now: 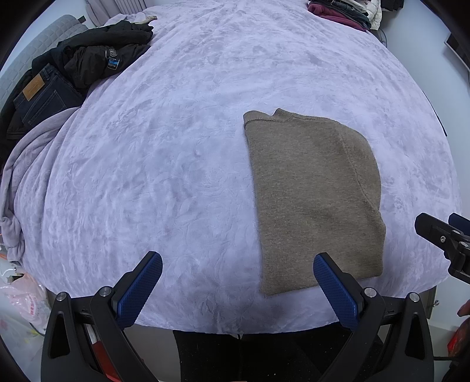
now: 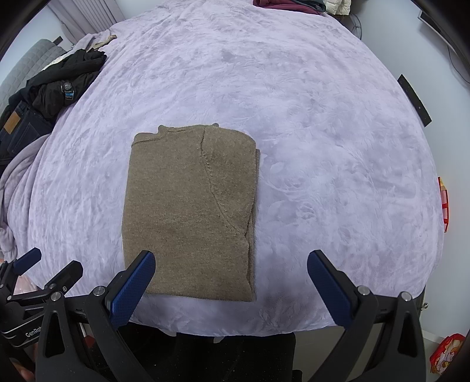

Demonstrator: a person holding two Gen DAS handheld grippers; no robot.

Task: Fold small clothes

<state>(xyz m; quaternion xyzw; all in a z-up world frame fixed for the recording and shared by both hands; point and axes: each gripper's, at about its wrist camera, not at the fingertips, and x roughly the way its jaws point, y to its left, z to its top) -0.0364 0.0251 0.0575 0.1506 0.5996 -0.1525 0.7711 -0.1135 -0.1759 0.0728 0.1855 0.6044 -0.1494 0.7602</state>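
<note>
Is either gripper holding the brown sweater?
No. The left gripper and right gripper are open and empty, while the brown sweater lies folded on the bed.

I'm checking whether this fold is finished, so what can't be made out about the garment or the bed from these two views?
- Folded brown knitted sweater: its sleeves and underside are tucked beneath the top layer in both views.
- Its near edge: partly covered by a blue pad of the right tongs in the right wrist view.
- Dark red clothes pile: cut off by the top edge.

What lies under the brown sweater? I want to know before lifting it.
The folded sweater lies flat on the lilac blanket, which shows all round it. Anything beneath it is covered. Both grippers are open, holding nothing.
</note>
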